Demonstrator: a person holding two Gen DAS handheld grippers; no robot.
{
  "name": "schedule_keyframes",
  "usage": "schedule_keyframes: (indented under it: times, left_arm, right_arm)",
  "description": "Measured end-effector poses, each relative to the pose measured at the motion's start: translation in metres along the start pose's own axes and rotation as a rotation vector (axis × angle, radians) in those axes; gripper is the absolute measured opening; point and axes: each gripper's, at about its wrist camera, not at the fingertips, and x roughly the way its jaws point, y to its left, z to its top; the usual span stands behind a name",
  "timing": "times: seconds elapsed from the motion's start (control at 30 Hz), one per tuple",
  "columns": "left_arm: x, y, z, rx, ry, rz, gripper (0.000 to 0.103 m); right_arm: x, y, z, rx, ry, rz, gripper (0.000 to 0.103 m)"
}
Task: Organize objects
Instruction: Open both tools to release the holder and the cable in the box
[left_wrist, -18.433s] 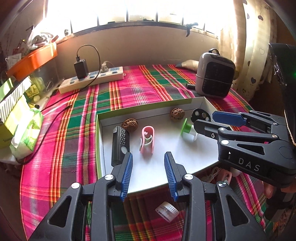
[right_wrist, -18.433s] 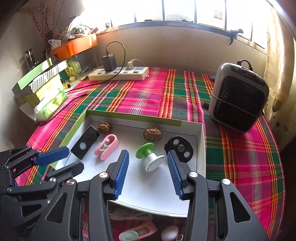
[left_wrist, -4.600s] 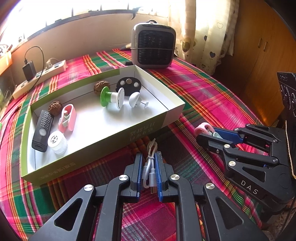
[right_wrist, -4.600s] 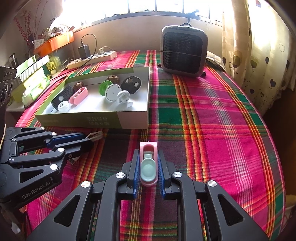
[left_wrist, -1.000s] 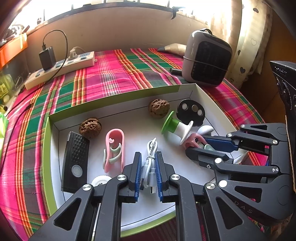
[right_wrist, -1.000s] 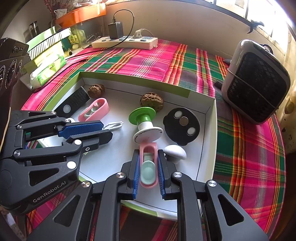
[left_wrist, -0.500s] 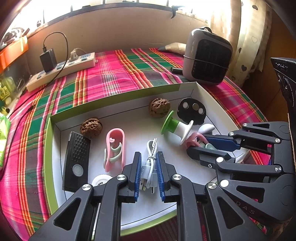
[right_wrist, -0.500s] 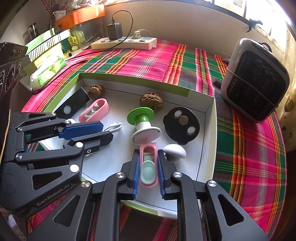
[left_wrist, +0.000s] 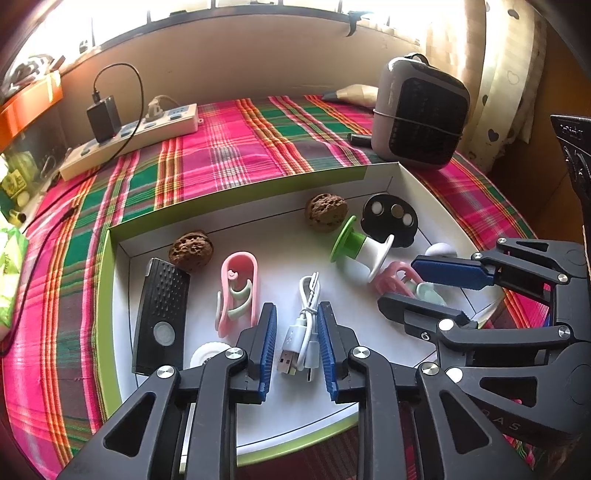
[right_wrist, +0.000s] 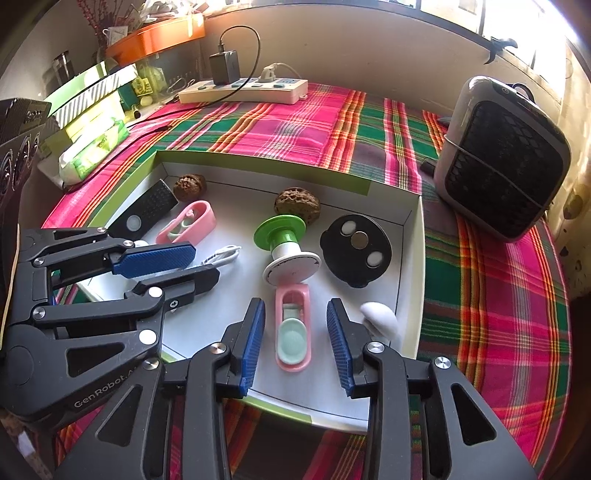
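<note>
On the plaid-covered table (left_wrist: 229, 155), the left tool (left_wrist: 297, 339) had just spread around a light, floppy white cable (left_wrist: 303, 332); best pinched at its bundled middle.

surface (left_wrist: 229, 155): pink/green plaid cloth, fills mid-frame | wall (left_wrist: 258, 70): beige, curved band across top | window (right_wrist: 517, 18): top edge, strong glare, dark frame bars | curtain (left_wrist: 513, 74): cream, heart print, upper right | orange shelf (right_wrist: 159, 33): upper left, cluttered | power strip (right_wrist: 243, 90): against wall | heater (right_wrist: 502, 158): grey, right.
</note>
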Motion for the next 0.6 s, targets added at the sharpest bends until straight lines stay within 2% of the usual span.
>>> schedule_keyframes:
  times: [0.33, 0.6]
  left_arm:
    - [-0.013, 0.001, -0.003, -0.042, -0.037, 0.059, 0.023]
    - [-0.033, 0.003, -0.011, -0.083, -0.079, 0.104, 0.023]
  right_arm:
    - [-0.007, 0.001, -0.005, 0.03, -0.025, -0.008, 0.036]
    - [-0.023, 0.005, -0.013, 0.067, -0.094, -0.027, 0.036]
